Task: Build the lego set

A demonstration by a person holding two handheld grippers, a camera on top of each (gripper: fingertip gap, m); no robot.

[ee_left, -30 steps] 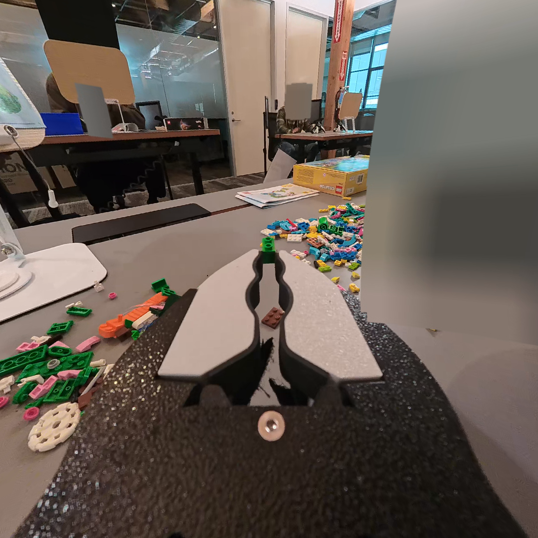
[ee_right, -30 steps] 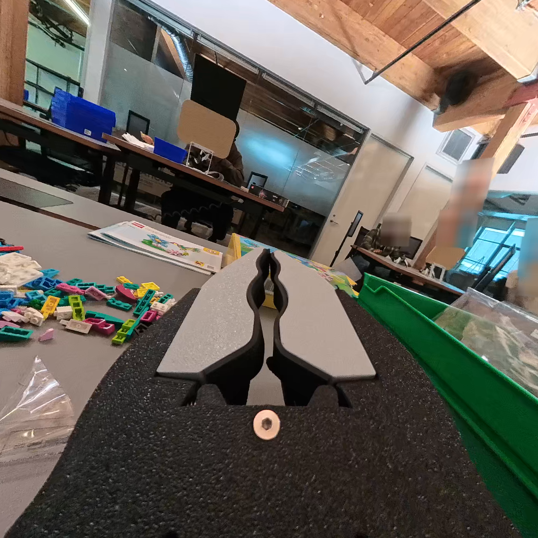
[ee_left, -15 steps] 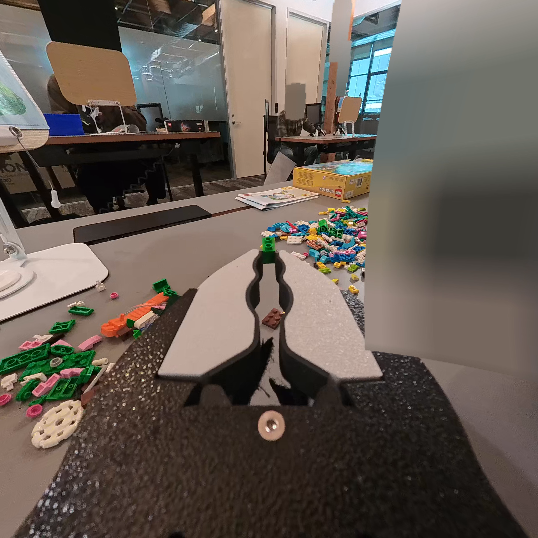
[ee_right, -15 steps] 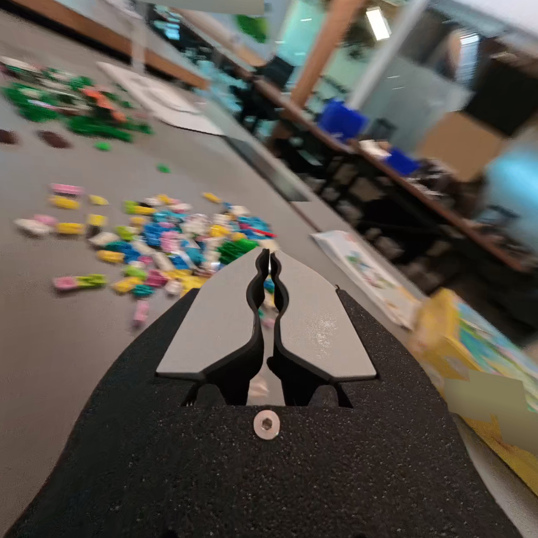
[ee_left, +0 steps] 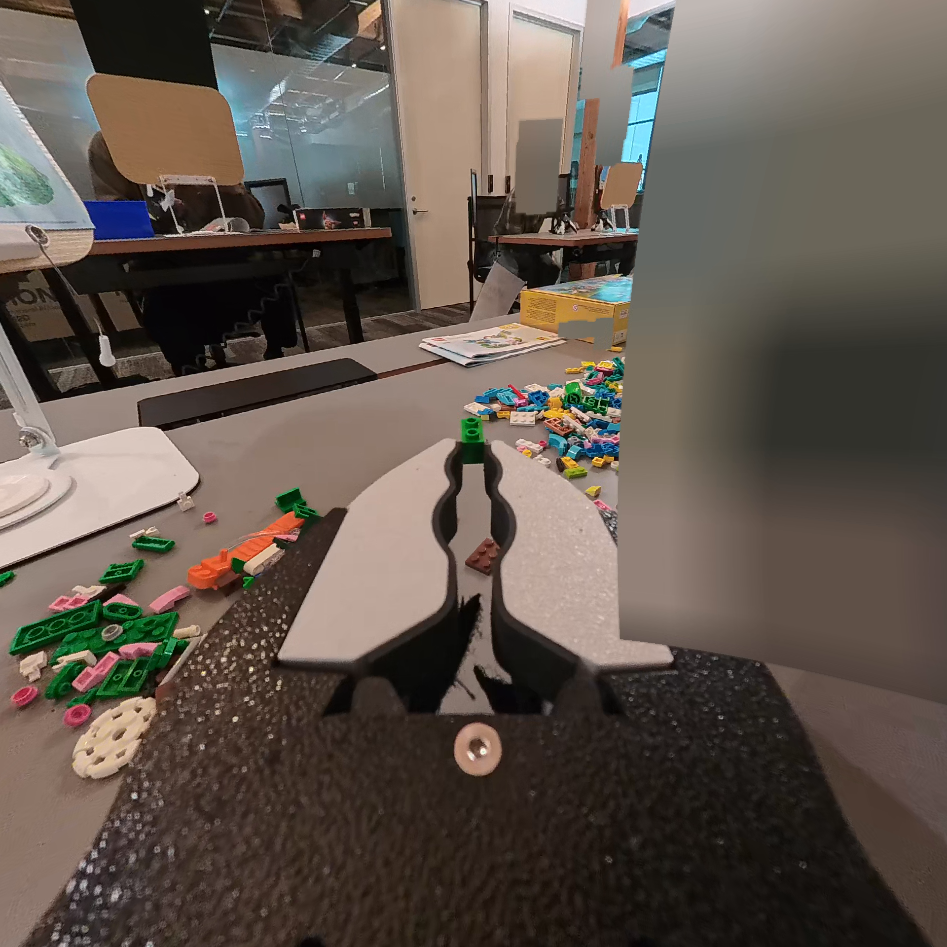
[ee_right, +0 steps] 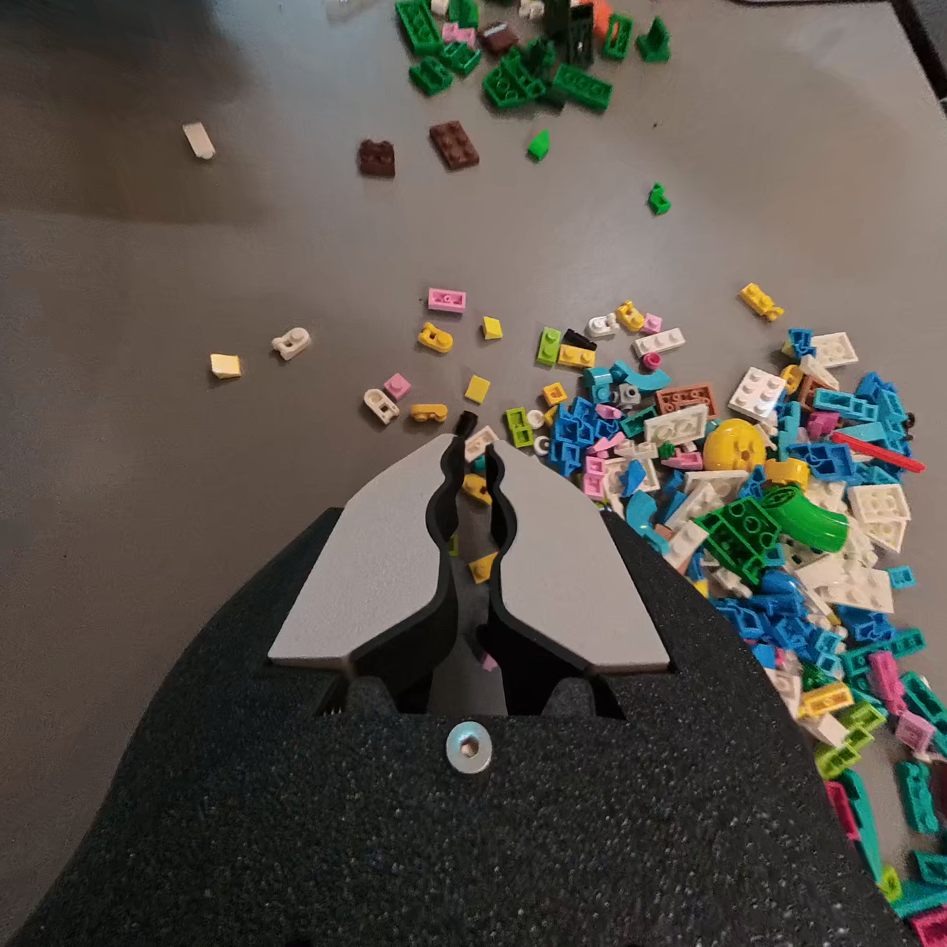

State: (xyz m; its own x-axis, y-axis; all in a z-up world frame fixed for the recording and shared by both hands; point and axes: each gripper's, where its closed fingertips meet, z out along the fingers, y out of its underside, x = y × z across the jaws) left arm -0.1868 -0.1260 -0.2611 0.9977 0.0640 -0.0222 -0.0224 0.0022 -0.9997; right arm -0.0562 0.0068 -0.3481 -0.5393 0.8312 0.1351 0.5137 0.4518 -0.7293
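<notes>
The left tool sits low over the grey bench, its tips pinched on a small green brick that stands up between them, studs on top. Just under its fingers lies a loose brown plate, and off to its left a clutter of green and pink pieces spreads beside an orange and white part-built bit. The grip looks thin to my eye: only the brick's lower half is caught, so a knock or a slight easing could let it twist or drop into the clutter. The right tool hangs above the edge of the mixed heap of blue, white, yellow and pink pieces, looking down, its tips a narrow gap apart and holding nothing. A small black piece and a white one lie right past its tips, packed close with others. If it comes down here, I reckon it may nip two pieces at once or shove the neighbours aside, since that narrow gap leaves little room. Further out, two brown pieces lie apart on bare bench, and beyond them a green cluster. At the far end of the bench a booklet and a yellow box rest well clear.
</notes>
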